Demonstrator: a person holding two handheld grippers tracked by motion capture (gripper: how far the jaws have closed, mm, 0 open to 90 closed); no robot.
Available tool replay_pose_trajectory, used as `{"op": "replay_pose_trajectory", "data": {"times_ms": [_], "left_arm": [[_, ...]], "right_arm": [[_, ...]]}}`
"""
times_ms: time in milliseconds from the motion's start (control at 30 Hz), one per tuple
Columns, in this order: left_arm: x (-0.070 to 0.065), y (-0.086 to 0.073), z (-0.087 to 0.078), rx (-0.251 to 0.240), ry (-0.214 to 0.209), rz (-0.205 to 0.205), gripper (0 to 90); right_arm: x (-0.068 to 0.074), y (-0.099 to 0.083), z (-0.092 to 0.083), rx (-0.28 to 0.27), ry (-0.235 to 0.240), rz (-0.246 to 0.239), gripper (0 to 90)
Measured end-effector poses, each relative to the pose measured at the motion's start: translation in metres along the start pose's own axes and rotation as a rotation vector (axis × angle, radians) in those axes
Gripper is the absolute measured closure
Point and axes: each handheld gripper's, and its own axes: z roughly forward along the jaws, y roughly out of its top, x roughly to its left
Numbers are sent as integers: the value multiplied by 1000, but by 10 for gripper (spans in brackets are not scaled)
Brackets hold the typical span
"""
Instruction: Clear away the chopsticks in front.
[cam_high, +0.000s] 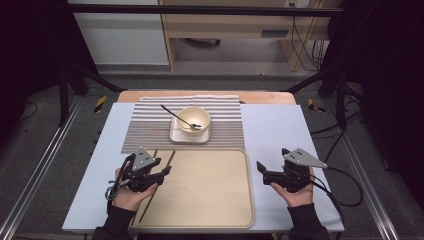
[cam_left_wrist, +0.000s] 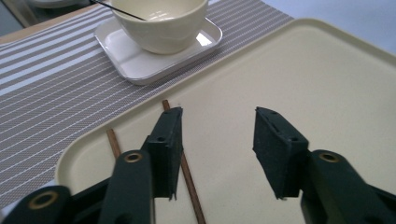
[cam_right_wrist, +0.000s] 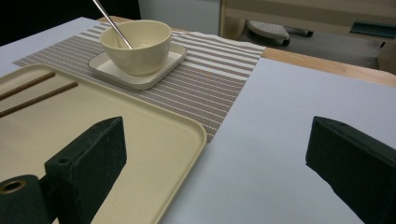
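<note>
Two brown chopsticks (cam_high: 170, 159) lie side by side on the left part of a cream tray (cam_high: 210, 190). My left gripper (cam_high: 162, 166) hovers over them, open, with nothing between its jaws. In the left gripper view one chopstick (cam_left_wrist: 191, 182) runs under the left jaw, the other chopstick (cam_left_wrist: 113, 143) lies further left, and the gripper (cam_left_wrist: 218, 114) stands above bare tray (cam_left_wrist: 303, 79). My right gripper (cam_high: 271, 160) is held open just right of the tray, over the pale table. In the right gripper view its jaws (cam_right_wrist: 215, 140) stand wide apart and empty.
A cream bowl (cam_high: 193, 120) with a metal spoon (cam_high: 175, 115) in it stands on a square white plate (cam_high: 175, 136). The plate rests on a striped mat (cam_high: 145, 125) beyond the tray. The pale table cover (cam_high: 280, 130) ends at a wooden back edge.
</note>
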Motion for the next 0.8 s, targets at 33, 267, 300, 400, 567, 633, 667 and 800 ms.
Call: {"op": "replay_pose_trajectory", "data": {"times_ms": [33,267,300,400,567,633,667,800], "left_arm": [[1,-2,2,2,-3,10,584],[13,-18,21,59,-57,-8,786],[13,-19,23,62,-61,-8,803],[16,-20,29,72,-70,-5,845],[17,-22,39,97,-86,10,891],[18,-24,42,111,-99,12,892],[19,-25,43,117,-102,13,892],[22,-27,46,133,-100,-3,893]], "right_arm": [[0,0,0,0,-1,-1,55],[-1,-1,2,12,-8,-3,54],[-1,-1,2,12,-8,-4,54],[0,0,2,11,0,1,55],[1,-2,4,24,0,-7,55],[2,-2,5,24,2,-7,55],[2,-3,6,26,-1,-9,55],[3,-4,8,37,-2,-15,54]]}}
